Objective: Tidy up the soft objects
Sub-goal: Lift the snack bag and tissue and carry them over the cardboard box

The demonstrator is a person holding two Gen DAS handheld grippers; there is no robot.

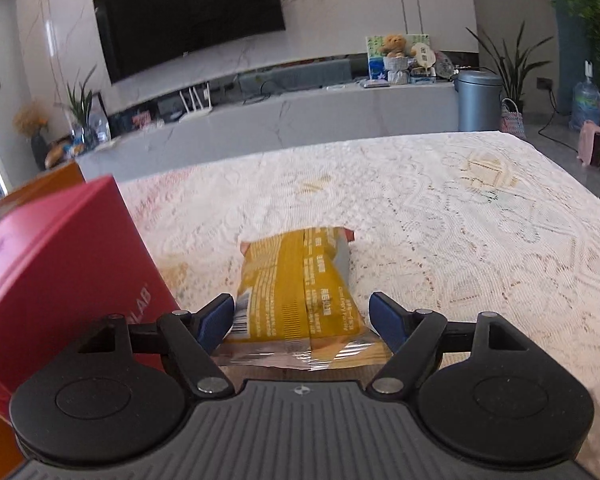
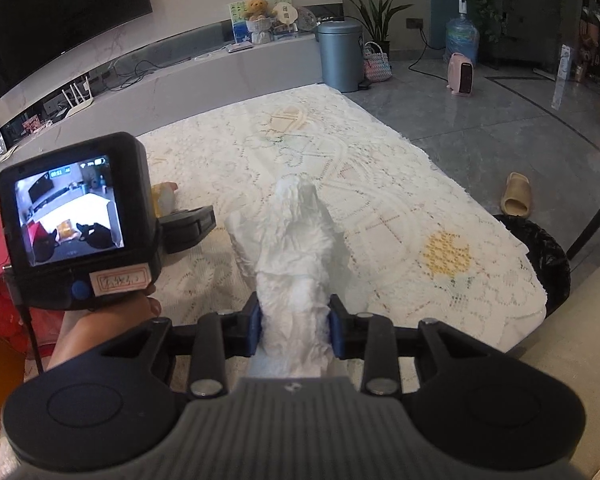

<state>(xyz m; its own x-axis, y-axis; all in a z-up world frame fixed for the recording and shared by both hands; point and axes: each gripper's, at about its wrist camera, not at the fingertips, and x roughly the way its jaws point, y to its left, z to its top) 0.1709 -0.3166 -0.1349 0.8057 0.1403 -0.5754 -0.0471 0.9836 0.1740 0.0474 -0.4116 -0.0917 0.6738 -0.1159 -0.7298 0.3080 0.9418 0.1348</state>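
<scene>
Between my right gripper's [image 2: 296, 330] blue pads I squeezed the fluffy white soft cloth [image 2: 300, 248], while my left gripper [image 1: 302, 316] gaped around the yellow crinkly snack bag [image 1: 296, 280], nothing yet put away.

Red box [image 1: 60, 280] cut by frame edge; handwritten label [image 2: 118, 279] illegible.

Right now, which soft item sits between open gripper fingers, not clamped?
The yellow snack packet, inside the left gripper; the right gripper pinches the white fluffy cloth.
</scene>
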